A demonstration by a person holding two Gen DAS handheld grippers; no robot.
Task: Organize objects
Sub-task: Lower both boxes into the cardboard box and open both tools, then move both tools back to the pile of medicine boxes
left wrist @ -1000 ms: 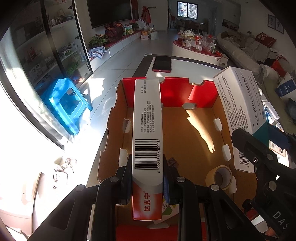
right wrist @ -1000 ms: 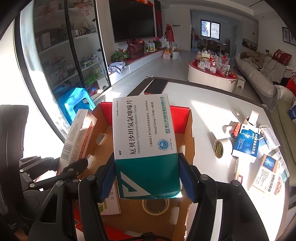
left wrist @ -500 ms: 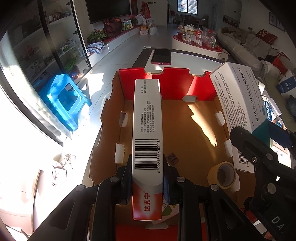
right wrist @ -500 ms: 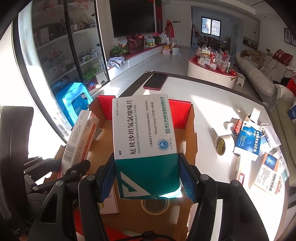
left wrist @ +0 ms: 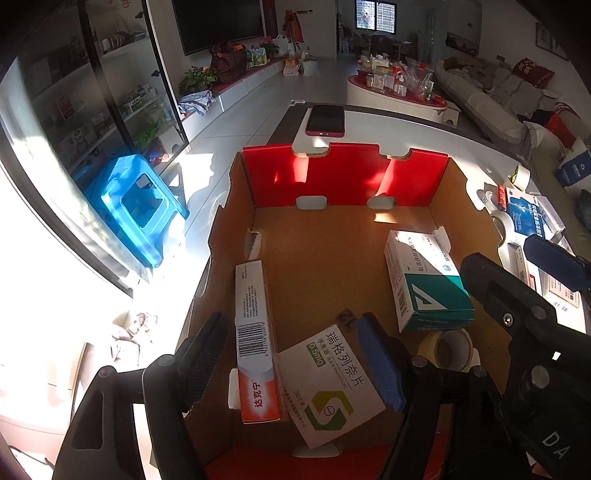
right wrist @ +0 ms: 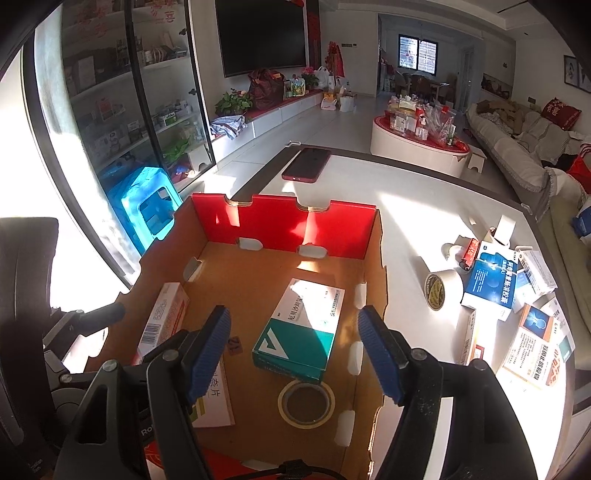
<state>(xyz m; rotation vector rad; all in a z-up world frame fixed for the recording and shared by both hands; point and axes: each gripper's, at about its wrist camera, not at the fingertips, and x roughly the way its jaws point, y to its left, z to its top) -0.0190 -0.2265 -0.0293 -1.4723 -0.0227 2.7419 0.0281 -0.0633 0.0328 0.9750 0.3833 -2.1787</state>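
Both your left hand-held gripper (left wrist: 291, 354) and right hand-held gripper (right wrist: 295, 354) hang released over the cardboard box (right wrist: 376, 280); reaching out carelessly could snag its wall and drag it off the surface (right wrist: 413, 221) edge.

Home living room, sofa (right wrist: 517, 147), television (right wrist: 262, 37)

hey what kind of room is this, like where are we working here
Most likely a home living room. A large wall-mounted TV faces a long sofa with red cushions, and a glass-fronted display cabinet lines the wall. The work happens at a white table holding a cardboard box.
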